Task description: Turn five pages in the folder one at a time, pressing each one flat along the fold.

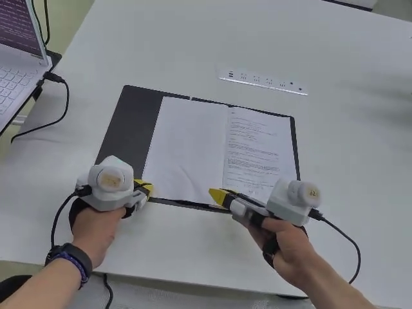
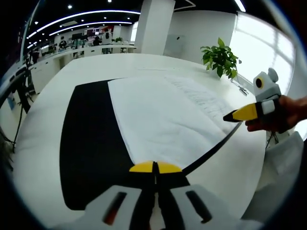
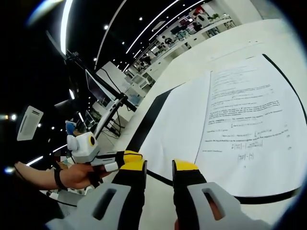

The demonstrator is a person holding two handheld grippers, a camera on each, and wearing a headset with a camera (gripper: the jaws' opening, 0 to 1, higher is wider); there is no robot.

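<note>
Overhead, head view: folder [image 1: 129,122] lies open on the white counter [image 1: 335,148], blank page [image 1: 190,148] left of the fold, printed page [image 1: 257,151] right of it; left hand-held gripper [image 1: 143,189] at the folder's near left edge, right hand-held gripper [image 1: 216,195] at the near edge close to the fold; laptop [image 1: 16,58] far left, power strip [image 1: 261,82] beyond the folder. Left gripper view: yellow tips clenched together, nothing between them, at the near edge where blank page meets black cover. Right gripper view: jaws parted, empty, aimed at the folder's near edge by the fold.
</note>
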